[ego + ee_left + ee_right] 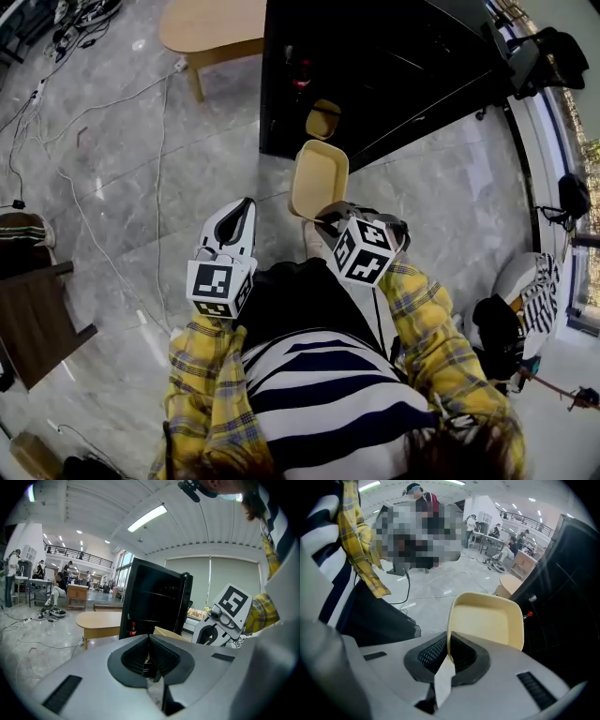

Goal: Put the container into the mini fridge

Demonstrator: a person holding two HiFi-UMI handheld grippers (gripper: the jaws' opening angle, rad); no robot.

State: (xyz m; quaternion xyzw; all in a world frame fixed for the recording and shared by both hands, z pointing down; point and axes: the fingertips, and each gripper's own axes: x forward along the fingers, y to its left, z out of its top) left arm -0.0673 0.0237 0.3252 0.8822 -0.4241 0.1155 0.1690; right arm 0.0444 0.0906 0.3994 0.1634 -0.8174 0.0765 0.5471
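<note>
**Container in right tool, short of the fridge; left tool free.**

Head view: right tool [322,221] pinches the near rim of the beige container [319,176], which is held over the floor [141,187] just in front of the black mini fridge [375,66]. Left tool [245,208] sits beside it, carrying nothing. Left gripper view: jaws pressed together, nothing between them. The mini fridge [154,597] front looks shut, can't confirm. Right gripper view: jaws clamped on the thin wall of the container [485,620], most of it hanging out past them. Risks: it's an edge-only pinch, so a knock on the fridge frame could pivot or drop it. If the door is closed, pushing in just hits the door, so the left tool probably has to open it first.
</note>
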